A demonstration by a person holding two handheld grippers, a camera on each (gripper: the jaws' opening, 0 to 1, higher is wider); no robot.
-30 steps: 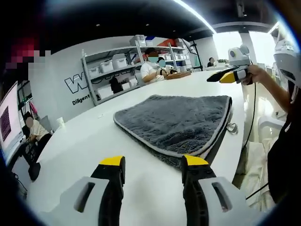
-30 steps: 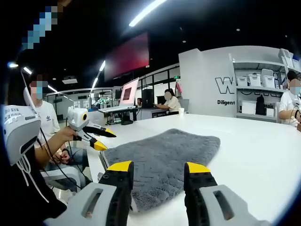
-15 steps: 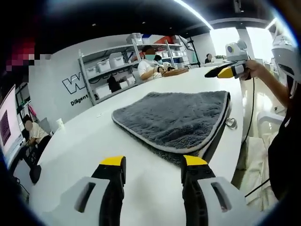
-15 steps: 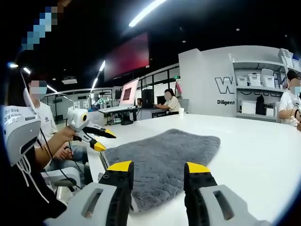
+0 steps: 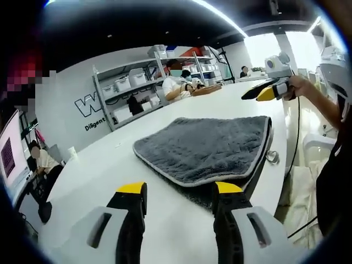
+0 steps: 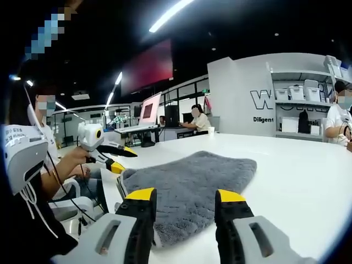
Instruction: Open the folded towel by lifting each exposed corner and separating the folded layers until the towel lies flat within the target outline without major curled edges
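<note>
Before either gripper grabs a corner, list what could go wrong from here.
1. The folded towel lies close to the table edge, its hang loop at the rim, so a pull toward the person may drag it off.
2. Its layers are stacked tight at the near corner; the open left gripper could pinch both and lift the whole towel.
3. The right gripper might bunch the pile.

The towel's (image 6: 190, 187) near edge is hidden behind the right tongs (image 6: 186, 197). The wall lettering (image 5: 91, 104) is cut off by the shelving (image 5: 132, 91). Bins there are too small to read.
</note>
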